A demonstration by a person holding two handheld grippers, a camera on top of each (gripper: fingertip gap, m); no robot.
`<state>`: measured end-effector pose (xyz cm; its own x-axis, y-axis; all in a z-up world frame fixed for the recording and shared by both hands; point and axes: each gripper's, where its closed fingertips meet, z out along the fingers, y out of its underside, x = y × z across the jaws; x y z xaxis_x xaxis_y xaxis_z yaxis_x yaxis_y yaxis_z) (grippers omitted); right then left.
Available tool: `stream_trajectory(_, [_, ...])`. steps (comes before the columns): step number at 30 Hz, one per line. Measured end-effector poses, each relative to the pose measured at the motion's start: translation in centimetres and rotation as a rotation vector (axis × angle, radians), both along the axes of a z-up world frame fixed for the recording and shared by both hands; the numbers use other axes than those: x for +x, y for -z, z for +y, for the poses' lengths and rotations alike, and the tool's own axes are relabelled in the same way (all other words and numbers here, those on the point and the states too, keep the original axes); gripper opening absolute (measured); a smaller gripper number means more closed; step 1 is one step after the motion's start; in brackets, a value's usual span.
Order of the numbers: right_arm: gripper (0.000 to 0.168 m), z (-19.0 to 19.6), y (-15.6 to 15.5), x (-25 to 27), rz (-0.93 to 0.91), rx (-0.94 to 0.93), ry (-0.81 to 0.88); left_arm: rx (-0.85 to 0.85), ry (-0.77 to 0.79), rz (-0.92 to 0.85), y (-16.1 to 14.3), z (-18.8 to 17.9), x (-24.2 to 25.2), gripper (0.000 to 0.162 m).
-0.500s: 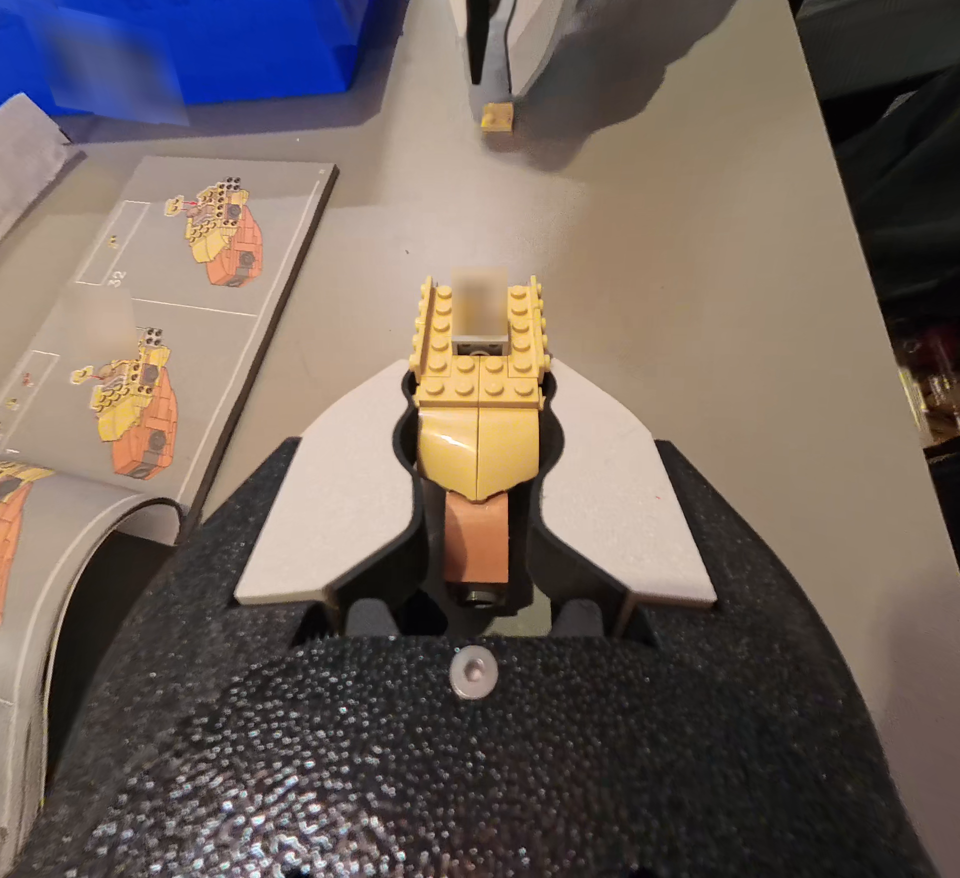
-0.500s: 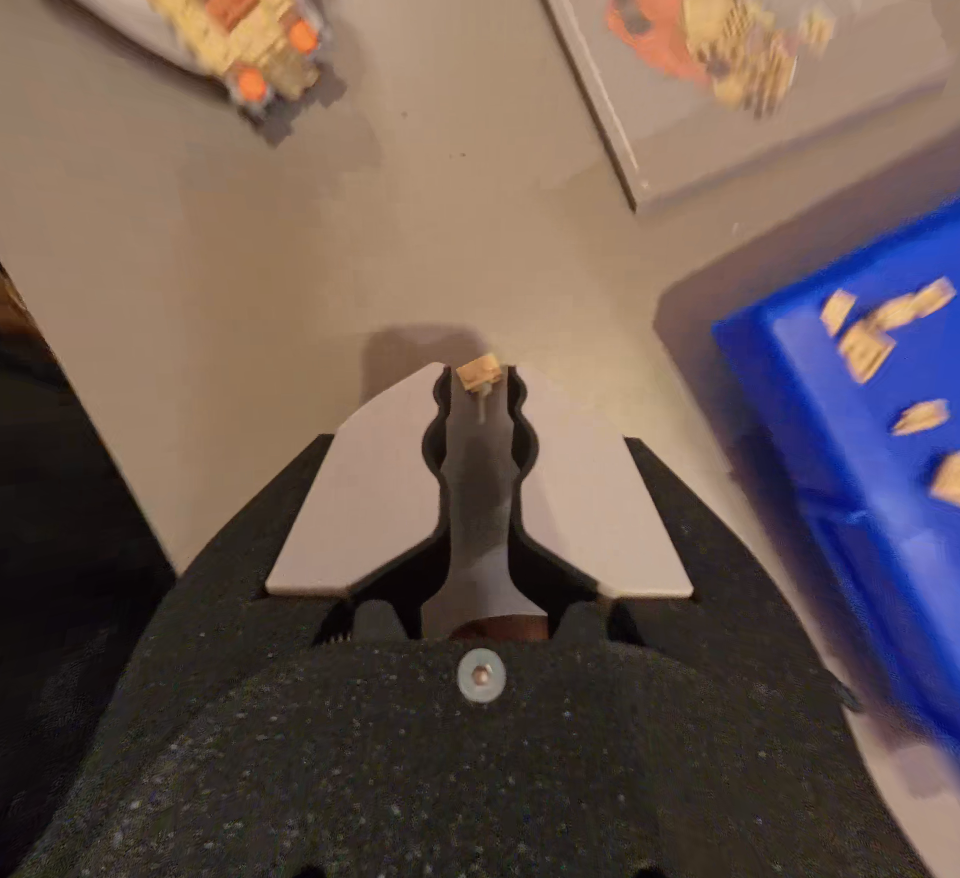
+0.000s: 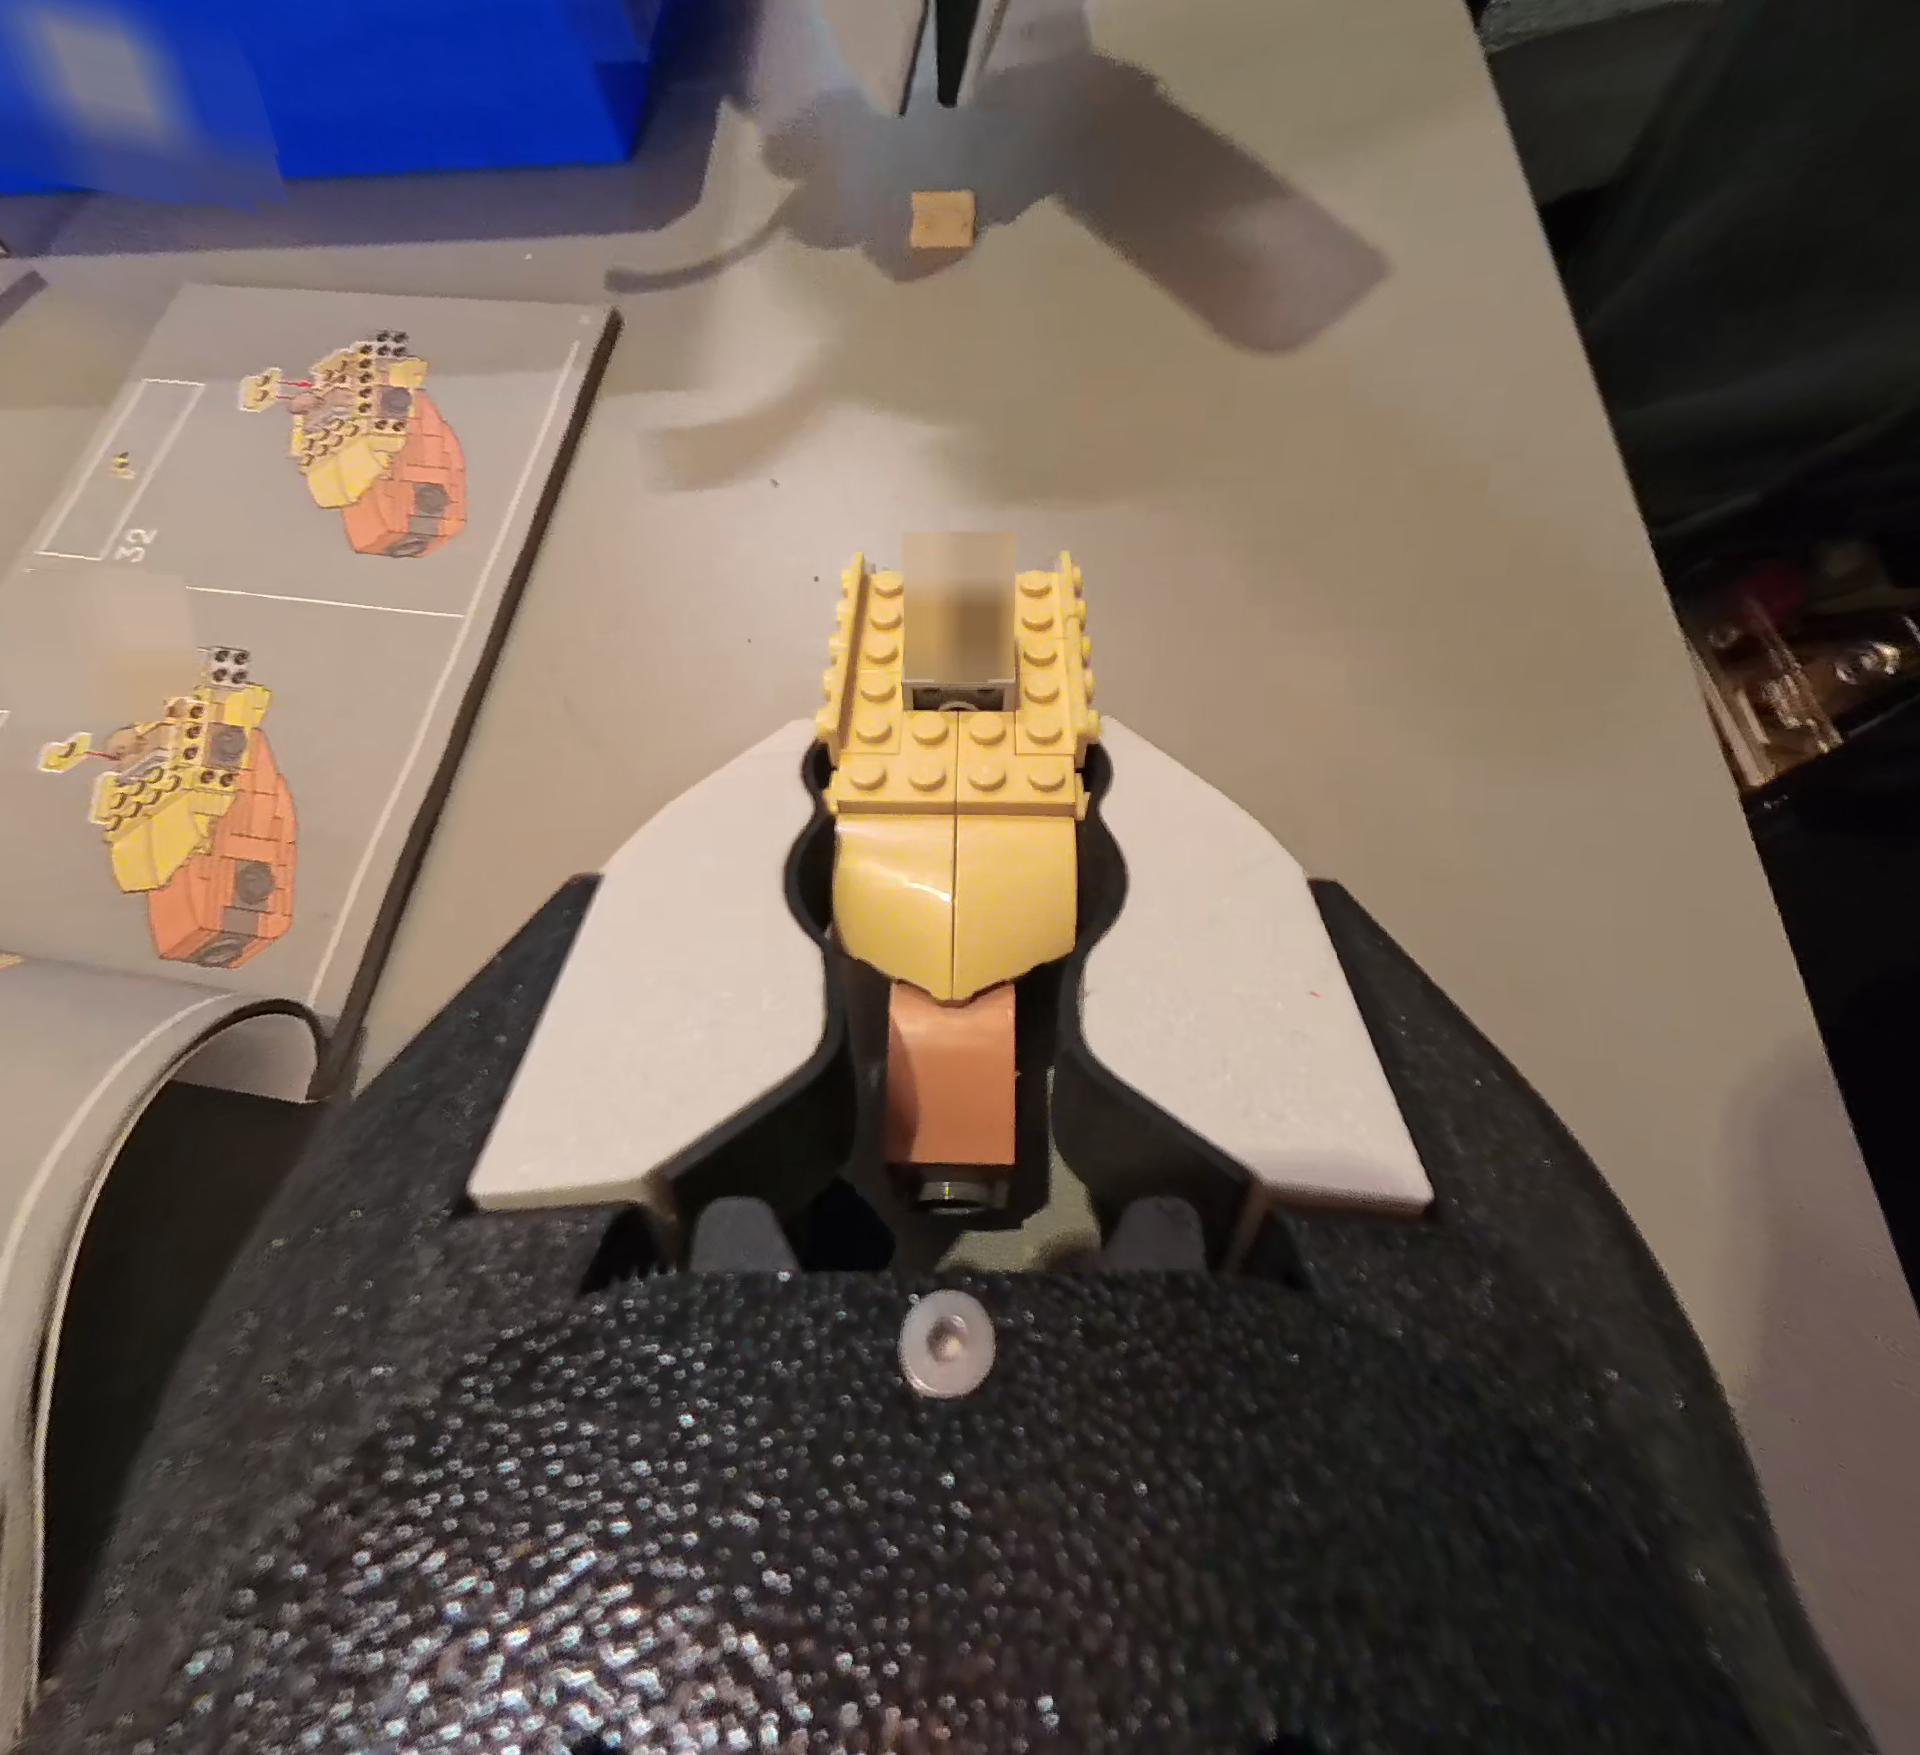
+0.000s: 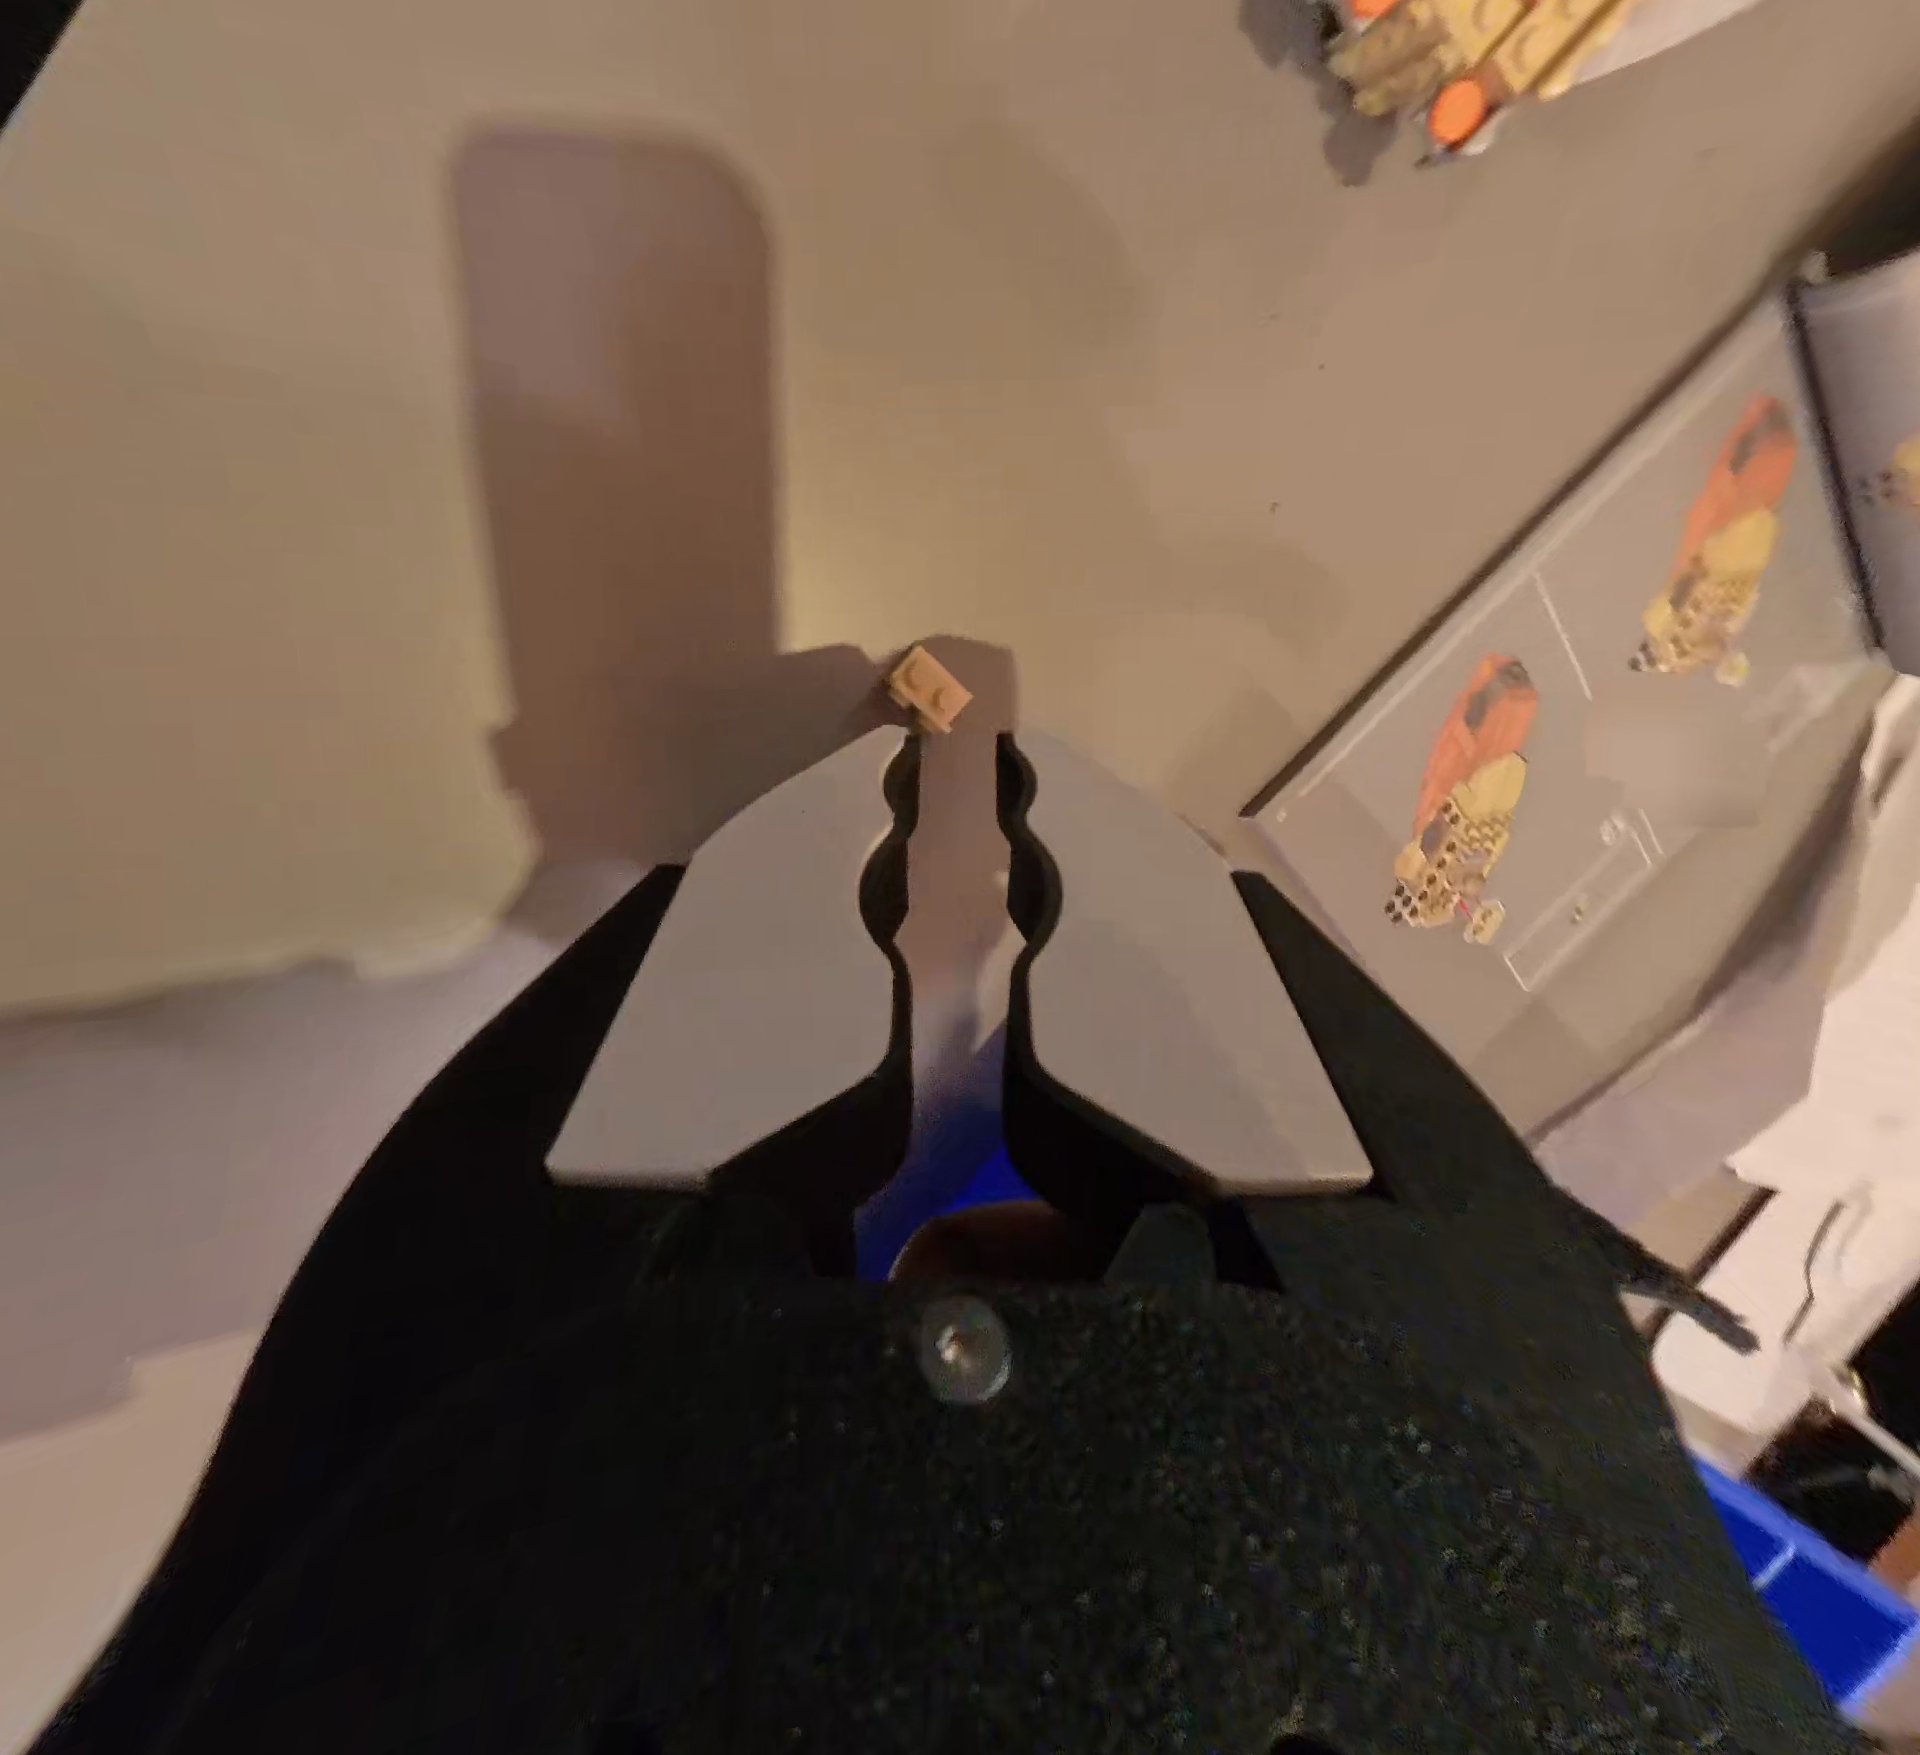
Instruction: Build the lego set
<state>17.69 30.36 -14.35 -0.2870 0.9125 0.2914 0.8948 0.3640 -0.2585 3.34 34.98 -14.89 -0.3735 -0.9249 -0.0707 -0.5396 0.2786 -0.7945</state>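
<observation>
My left gripper [image 3: 956,770] is clamped on the lego model [image 3: 961,749], its pale grey, matte fingers [image 3: 675,957] pressing the sides where the rounded, glossy tan slopes bulge out. Beyond the fingertips the model's studded yellow-tan plates jut forward in two raised rows with a small grey brick between them, and a smooth brown-orange curved piece runs back toward the pebbled black body of the tool. The model hangs just above the plain grey table [image 3: 1299,458], which looks flat and matte with a straight edge on the right. To the left lies the open instruction booklet [image 3: 343,666], grey pages with drawings of the orange and yellow build, its near page curling up in a soft arch. Behind it sits a blue plastic bin [image 3: 364,12], hard-edged and shiny. My right gripper [image 4: 956,739] stands with its fingers narrowly parted, a slim gap running between the wavy black inner edges. At the tips is a small tan plate [image 4: 932,689], flat with low studs on top; it touches the left fingertip, but whether the tips pinch it or it simply lies on the table I cannot tell. From the left camera the same little square piece [image 3: 942,222] shows on the table below the blurred right tool, well ahead of the model. From the right camera the model appears at the top right, with two round orange pieces on its end.
</observation>
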Motion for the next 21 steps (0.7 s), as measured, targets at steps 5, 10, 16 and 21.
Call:
stream_trajectory(5, [0.012, -0.5, 0.8, 0.3, -0.079, -0.061, -0.126, -0.012, 0.067, 0.006, 0.0, -0.7, -0.3, 0.043])
stream_trajectory(10, [0.011, -0.4, 1.1, 0.2, -0.114, -0.065, -0.200, -0.046, 0.076, 0.024, 0.0, -0.8, -0.3, 0.043])
stream_trajectory(16, [0.009, -0.2, 1.6, 0.1, -0.139, -0.072, -0.249, -0.066, 0.081, 0.034, 0.0, -0.8, -0.4, 0.043])
stream_trajectory(21, [0.008, -0.3, 2.0, 0.0, -0.163, -0.090, -0.267, -0.080, 0.085, 0.039, 0.0, -0.8, -0.4, 0.043])
